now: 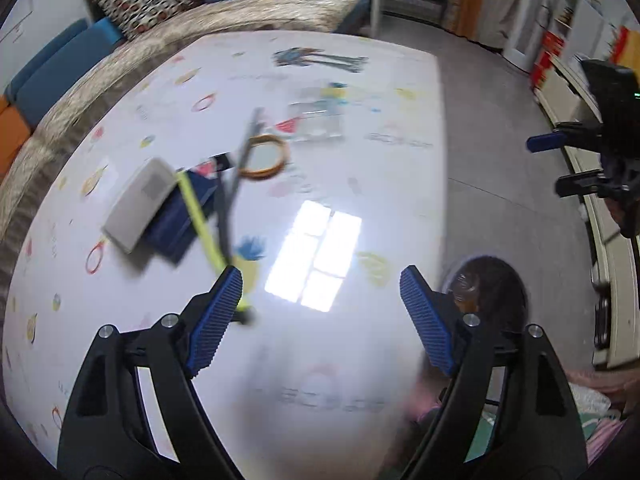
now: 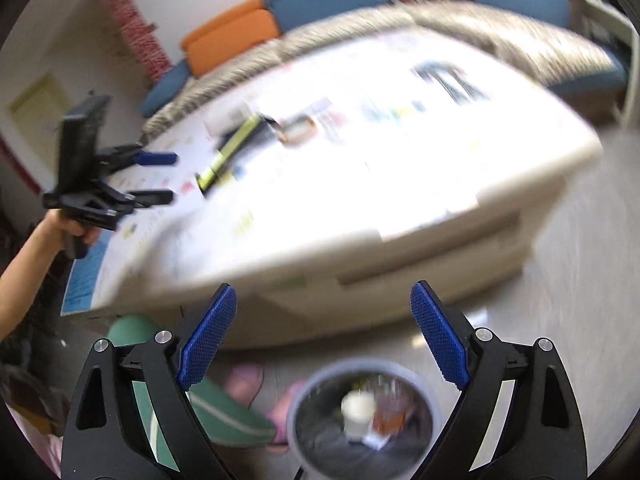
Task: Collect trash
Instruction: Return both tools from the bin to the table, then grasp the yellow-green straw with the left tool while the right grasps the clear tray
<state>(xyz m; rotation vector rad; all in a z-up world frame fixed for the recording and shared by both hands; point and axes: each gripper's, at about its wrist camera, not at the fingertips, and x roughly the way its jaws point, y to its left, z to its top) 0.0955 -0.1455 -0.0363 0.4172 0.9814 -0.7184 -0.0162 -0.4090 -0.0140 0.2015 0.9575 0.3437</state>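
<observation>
My left gripper hangs open and empty over the near part of the white table. On the floor off the table's right edge stands a round bin with a dark liner and a bottle inside. In the right wrist view my right gripper is open and empty above that bin, which holds a white cup and an orange-tinted bottle. Each gripper shows in the other's view: the right gripper and the left gripper, both with jaws apart.
On the table lie a grey box on a dark blue book, a yellow-green stick, a tape ring and a clear plastic piece. A sofa runs behind the table. A person's green leg is beside the bin.
</observation>
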